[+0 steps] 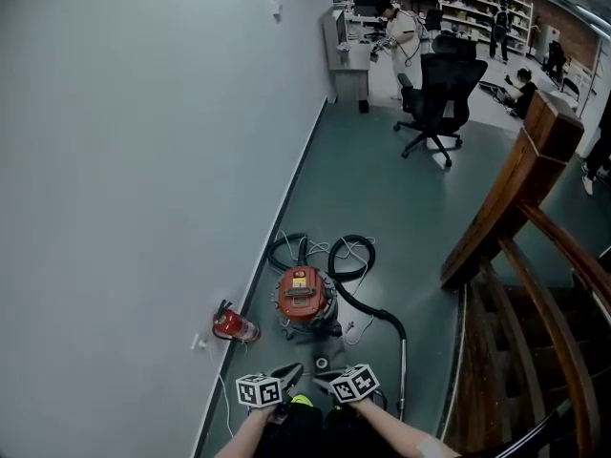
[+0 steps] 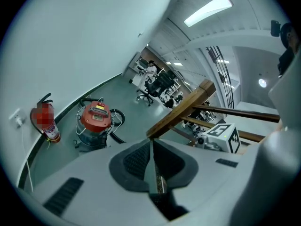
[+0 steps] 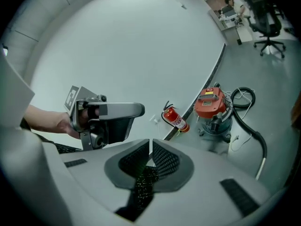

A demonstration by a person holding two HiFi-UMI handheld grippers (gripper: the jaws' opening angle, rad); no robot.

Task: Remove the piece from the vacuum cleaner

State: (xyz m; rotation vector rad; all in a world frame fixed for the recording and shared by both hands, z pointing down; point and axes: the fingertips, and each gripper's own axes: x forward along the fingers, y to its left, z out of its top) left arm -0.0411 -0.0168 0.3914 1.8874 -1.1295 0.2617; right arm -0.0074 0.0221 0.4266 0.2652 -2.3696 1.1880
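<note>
The vacuum cleaner [image 1: 304, 299] is a metal drum with a red lid, standing on the grey floor near the wall. Its black hose [image 1: 368, 305] loops behind it and runs to a metal wand [image 1: 402, 382] lying on the floor. The vacuum also shows in the left gripper view [image 2: 95, 119] and the right gripper view [image 3: 212, 105]. My left gripper [image 1: 289, 374] and right gripper [image 1: 325, 382] are side by side, short of the vacuum and off the floor. Both have their pads together with nothing between them: left [image 2: 151, 142], right [image 3: 150, 142].
A red fire extinguisher [image 1: 235, 327] stands against the wall left of the vacuum, by a wall socket [image 1: 199, 343]. A wooden stair railing [image 1: 516, 189] and steps are on the right. A black office chair [image 1: 441, 93], desks and people are far back.
</note>
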